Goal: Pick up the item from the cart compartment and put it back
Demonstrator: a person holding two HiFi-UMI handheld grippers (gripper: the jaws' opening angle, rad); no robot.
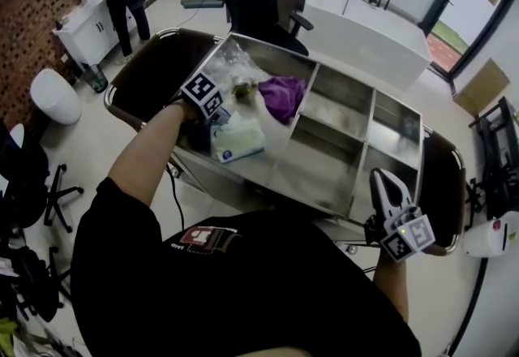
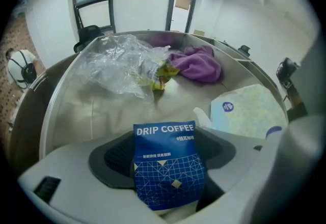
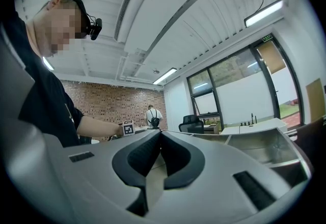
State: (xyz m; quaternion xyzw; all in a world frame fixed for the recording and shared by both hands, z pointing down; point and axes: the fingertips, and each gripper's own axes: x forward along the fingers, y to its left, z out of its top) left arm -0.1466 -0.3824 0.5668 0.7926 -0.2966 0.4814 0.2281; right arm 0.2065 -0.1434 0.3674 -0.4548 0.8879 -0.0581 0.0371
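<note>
Two grippers are in view, one in each of the person's hands. The left gripper (image 1: 209, 108) reaches down into the big left part of the metal cart (image 1: 268, 43). Its jaws are spread wide apart. A blue coffee packet (image 2: 168, 167) stands upright between them, with the words DRIP COFFEE on top. The jaws are let go and do not squeeze it. I cannot tell if the packet's bottom rests on the cart floor.

More things lie in the same part of the cart. A pale green tissue pack (image 2: 249, 111) lies just to the right of the packet. A crumpled clear plastic bag (image 2: 122, 65) lies farther back, on the left. A purple cloth (image 2: 196, 65) is bunched up at the back, on the right. A little yellow-green wrapper (image 2: 163, 75) sits between the bag and the cloth.

The right gripper (image 1: 384, 183) is held near the right front corner of the cart, well apart from the packet. Its jaws are pressed together with nothing between them.
</note>
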